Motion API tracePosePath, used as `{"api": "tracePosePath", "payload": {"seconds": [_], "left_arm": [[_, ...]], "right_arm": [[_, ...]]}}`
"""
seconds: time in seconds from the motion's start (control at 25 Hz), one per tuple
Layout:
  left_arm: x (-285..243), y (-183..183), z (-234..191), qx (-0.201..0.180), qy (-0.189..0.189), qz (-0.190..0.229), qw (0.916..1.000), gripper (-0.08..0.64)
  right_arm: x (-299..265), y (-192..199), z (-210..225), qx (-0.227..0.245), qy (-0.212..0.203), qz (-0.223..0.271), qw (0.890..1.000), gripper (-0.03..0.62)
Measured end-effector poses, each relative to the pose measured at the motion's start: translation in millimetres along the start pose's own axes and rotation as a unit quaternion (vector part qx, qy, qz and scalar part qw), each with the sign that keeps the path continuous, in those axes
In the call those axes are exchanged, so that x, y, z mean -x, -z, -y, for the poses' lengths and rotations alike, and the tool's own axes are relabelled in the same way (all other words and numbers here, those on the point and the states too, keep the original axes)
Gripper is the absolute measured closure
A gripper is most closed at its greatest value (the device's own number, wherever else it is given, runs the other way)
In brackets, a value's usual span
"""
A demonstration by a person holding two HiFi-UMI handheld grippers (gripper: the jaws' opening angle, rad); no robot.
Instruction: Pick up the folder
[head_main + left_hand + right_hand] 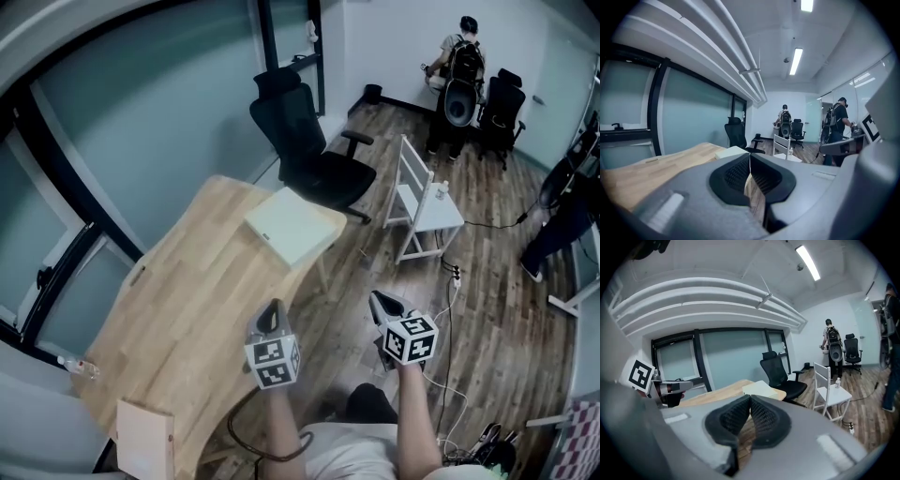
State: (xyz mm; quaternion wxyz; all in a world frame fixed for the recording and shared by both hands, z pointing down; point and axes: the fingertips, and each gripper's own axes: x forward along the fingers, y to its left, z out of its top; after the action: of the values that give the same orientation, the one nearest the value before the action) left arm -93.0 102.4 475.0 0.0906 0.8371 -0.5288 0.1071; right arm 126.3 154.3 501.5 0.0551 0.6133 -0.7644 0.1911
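Observation:
The folder (294, 226) is a pale, flat rectangle lying at the far end of the wooden table (187, 300); it also shows in the left gripper view (732, 151) and the right gripper view (763, 389). My left gripper (274, 307) hovers over the table's near right edge, jaws shut and empty (750, 155). My right gripper (377, 298) is beside the table over the floor, also shut with nothing in it (750, 398). Both are well short of the folder.
A black office chair (309, 145) stands just beyond the table's far end. A white folding chair (422, 202) with a small bottle is to the right. Cables lie on the wood floor. People stand at the back. A tan box (145, 438) sits at the table's near end.

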Motion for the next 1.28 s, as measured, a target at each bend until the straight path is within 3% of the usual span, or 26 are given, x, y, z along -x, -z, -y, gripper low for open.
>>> {"api": "tracePosePath", "payload": {"seconds": [0.28, 0.52, 0.8, 0.96, 1.04, 1.16, 1.28], "left_arm": [[-42, -3, -9, 0.014, -0.005, 0.004, 0.9999, 0.551], [-92, -34, -17, -0.033, -0.010, 0.015, 0.9993, 0.551], [-170, -74, -24, 0.039, 0.014, 0.022, 0.9989, 0.552], [-206, -96, -29, 0.011, 0.001, 0.055, 0.9984, 0.552], [-223, -106, -35, 0.015, -0.008, 0.067, 0.9976, 0.552], [-250, -111, -47, 0.052, -0.017, 0.071, 0.9960, 0.552], [-271, -116, -60, 0.088, -0.024, 0.087, 0.9920, 0.552]], "right_arm": [[-40, -10, 21, 0.009, -0.005, -0.002, 1.000, 0.591], [-97, -41, 46, -0.018, -0.035, 0.027, 0.999, 0.591], [-172, -90, 69, -0.033, -0.072, 0.048, 0.996, 0.591], [-210, -117, 84, -0.046, -0.102, 0.058, 0.992, 0.591], [-229, -127, 94, -0.060, -0.110, 0.064, 0.990, 0.591], [-259, -137, 108, -0.075, -0.123, 0.065, 0.987, 0.591], [-286, -143, 108, -0.063, -0.165, 0.047, 0.983, 0.591]]}}
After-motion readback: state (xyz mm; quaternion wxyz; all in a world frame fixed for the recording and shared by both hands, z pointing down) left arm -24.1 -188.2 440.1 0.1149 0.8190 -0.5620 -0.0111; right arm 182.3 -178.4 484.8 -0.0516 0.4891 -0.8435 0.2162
